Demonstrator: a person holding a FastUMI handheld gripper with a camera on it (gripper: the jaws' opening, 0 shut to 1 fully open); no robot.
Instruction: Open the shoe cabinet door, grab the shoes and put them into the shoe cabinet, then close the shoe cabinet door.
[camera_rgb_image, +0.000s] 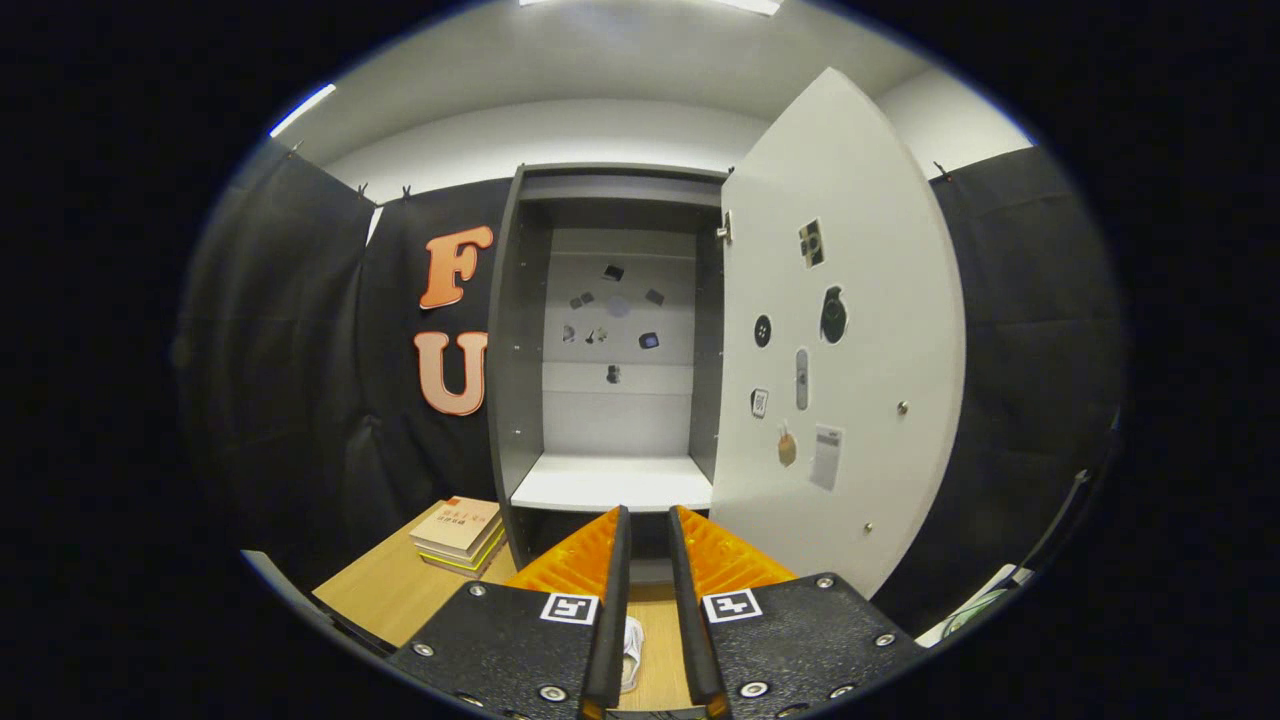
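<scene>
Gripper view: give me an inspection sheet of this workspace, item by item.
Surface: wooden table, part bare.
Job's things: shoe cabinet with door swung open; white shelf bare; a white object, maybe a shoe, lies between the fingers on the table.
Clutter: stack of books left of the cabinet.
Grippers: claw with a narrow gap, pressing on nothing.
Cables: nothing seen.
Surroundings: black cloth wall, white ceiling.

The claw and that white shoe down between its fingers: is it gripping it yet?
Apart. In the gripper view the shoe lies on the wooden table below the claw, with bare wood showing between it and the right finger.
</scene>
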